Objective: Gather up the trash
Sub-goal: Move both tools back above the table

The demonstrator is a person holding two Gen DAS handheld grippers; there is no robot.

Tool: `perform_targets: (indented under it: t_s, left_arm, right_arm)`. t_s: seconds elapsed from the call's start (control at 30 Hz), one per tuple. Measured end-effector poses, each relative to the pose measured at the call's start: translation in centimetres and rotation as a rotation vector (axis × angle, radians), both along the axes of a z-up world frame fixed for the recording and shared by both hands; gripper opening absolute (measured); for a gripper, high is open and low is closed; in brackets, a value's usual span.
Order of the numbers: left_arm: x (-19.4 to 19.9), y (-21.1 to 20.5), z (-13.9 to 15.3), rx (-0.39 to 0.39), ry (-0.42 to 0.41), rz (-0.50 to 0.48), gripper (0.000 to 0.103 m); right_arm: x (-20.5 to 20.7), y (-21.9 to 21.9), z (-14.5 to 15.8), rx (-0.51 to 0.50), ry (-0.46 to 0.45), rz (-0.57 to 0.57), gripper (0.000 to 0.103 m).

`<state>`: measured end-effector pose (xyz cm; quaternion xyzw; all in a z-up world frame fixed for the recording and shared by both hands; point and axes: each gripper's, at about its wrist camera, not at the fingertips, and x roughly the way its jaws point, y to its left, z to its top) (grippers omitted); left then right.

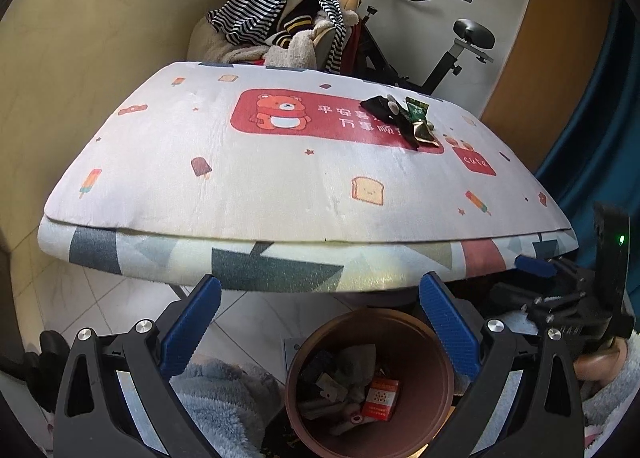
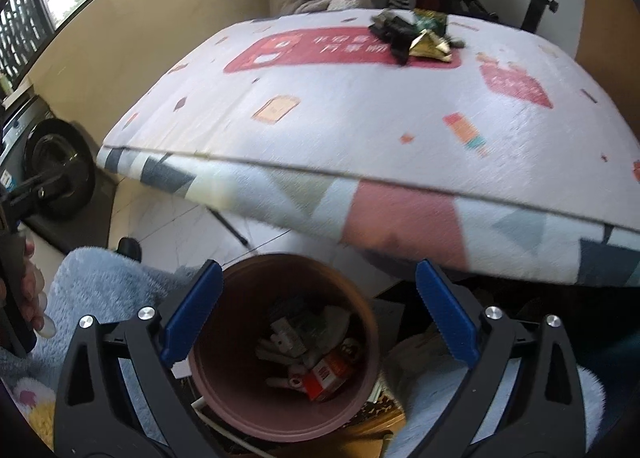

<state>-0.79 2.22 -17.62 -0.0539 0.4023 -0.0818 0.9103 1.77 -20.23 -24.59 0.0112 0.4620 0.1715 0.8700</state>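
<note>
Right gripper (image 2: 318, 278): jaws wide apart, empty, above pink bin (image 2: 240, 410). Left gripper (image 1: 320, 294): likewise spread, empty. Wrappers (image 2: 416, 38): on table (image 2: 360, 106) beyond bin.

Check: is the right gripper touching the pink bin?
Apart. The right wrist view shows the right gripper open and empty above the pink bin, whose rim and floor beyond show unbroken between the fingers.

"cute" on a small red patch (image 1: 475, 162) of the table mat (image 1: 280, 178)
</note>
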Motion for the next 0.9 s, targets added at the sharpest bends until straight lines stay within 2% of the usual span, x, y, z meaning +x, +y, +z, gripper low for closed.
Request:
perform_targets:
  t_s: [0.33, 0.6, 0.73, 0.8, 0.9]
  left_arm:
    - [2.6, -0.2, 1.6, 0.007, -0.043, -0.009, 0.097]
    - [5.4, -0.4, 2.5, -0.003, -0.061, -0.021, 0.097]
    - [7.5, -0.9, 2.5, 0.001, -0.066, -0.042, 0.097]
    - [8.9, -1.4, 2.1, 0.006, -0.059, -0.058, 0.097]
    - [10.8, -2.0, 1.5, 0.005, -0.044, -0.078, 0.097]
  right_arm:
    - [3.8, -3.2, 2.3, -0.016, -0.044, -0.067, 0.097]
    - [7.7, -5.4, 4.3, -0.055, -0.118, -0.084, 0.097]
    - [10.2, -6.8, 4.5, 0.013, -0.106, -0.100, 0.097]
    - [12.7, -7.9, 4.3, 0.038, -0.095, -0.128, 0.095]
    - [15.7, -8.5, 3.7, 0.079, -0.075, -0.156, 0.085]
